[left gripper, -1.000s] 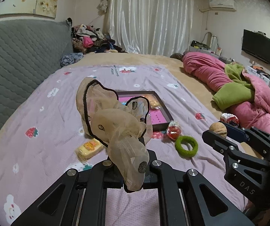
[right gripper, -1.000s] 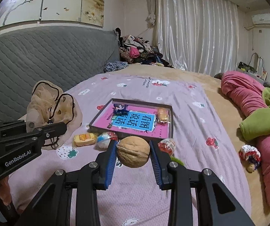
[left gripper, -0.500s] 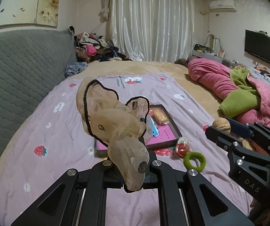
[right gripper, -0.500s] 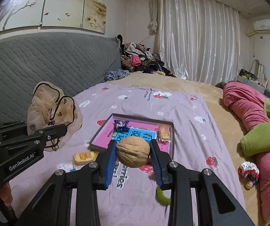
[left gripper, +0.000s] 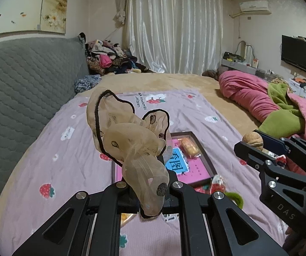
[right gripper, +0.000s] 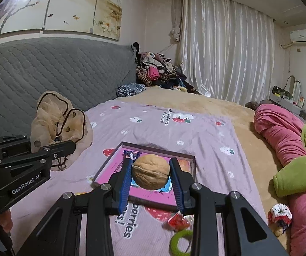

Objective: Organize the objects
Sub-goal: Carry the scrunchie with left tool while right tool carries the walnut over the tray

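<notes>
Walnut [right gripper: 150,171] sits pinched in the right gripper [right gripper: 150,176] (round, so it could roll out). Left gripper [left gripper: 146,188], clamped tight on the sheer scrunchie [left gripper: 129,140], may snag it.

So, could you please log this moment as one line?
left gripper: shut on sheer scrunchie | right gripper: shut on walnut | both above tray

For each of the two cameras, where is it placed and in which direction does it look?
Left wrist: sits on the left gripper, faces across the bed toward the curtain; shows its fingers pinching a sheer scrunchie, with the right gripper beside it.
Right wrist: sits on the right gripper, same direction; shows its pads clamping a walnut.
Shared: the tray, the walnut, the scrunchie.
</notes>
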`<state>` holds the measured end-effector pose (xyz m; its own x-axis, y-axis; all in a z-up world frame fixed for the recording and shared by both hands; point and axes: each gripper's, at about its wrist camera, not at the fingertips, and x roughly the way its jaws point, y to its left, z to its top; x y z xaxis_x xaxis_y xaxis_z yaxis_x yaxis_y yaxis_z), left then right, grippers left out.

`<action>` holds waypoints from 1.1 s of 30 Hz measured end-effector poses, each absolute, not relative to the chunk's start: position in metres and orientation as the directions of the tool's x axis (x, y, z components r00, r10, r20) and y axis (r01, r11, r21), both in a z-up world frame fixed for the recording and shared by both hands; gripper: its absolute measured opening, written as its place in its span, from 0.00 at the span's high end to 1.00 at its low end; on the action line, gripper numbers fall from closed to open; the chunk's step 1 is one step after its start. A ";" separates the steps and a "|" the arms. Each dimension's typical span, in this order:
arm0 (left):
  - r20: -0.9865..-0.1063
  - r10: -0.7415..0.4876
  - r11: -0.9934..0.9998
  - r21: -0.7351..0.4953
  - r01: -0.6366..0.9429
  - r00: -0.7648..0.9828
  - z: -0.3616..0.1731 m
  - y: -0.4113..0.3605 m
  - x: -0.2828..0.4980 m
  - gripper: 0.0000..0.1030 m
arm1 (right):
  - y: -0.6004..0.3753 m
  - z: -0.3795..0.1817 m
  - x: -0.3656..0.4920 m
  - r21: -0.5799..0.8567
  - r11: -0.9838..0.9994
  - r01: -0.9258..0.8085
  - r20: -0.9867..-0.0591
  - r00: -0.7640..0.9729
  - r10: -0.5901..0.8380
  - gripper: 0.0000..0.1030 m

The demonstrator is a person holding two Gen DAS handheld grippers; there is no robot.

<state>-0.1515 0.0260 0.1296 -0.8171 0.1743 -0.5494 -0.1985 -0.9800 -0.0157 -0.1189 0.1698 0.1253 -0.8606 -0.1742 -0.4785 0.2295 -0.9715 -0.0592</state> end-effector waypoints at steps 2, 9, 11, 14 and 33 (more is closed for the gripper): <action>-0.553 0.170 -0.980 -0.005 -0.200 -0.816 0.129 0.029 -0.163 0.89 | 0.170 0.125 -0.129 -0.056 -0.971 0.232 -0.481 -0.859 -0.177 0.66; -0.561 0.157 -0.979 0.016 -0.201 -0.813 0.125 0.036 -0.205 0.89 | 0.169 0.120 -0.164 -0.073 -0.973 0.221 -0.492 -0.856 -0.157 0.66; -0.564 0.151 -0.980 0.024 -0.199 -0.812 0.122 0.037 -0.217 0.89 | 0.168 0.119 -0.173 -0.078 -0.973 0.219 -0.494 -0.856 -0.153 0.66; -0.568 0.150 -0.980 0.021 -0.196 -0.809 0.118 0.037 -0.235 0.89 | 0.168 0.119 -0.187 -0.078 -0.974 0.215 -0.491 -0.858 -0.150 0.65; -0.578 0.143 -0.988 -0.033 -0.152 -0.803 0.059 0.032 -0.311 0.89 | 0.177 0.071 -0.253 0.019 -0.985 0.170 -0.515 -0.843 -0.156 0.65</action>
<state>-0.3108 0.0319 0.0593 -0.8031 0.1432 -0.5784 -0.1522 -0.9878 -0.0333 -0.2535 0.1770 0.0710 -0.8429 -0.1556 -0.5151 0.1701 -0.9852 0.0193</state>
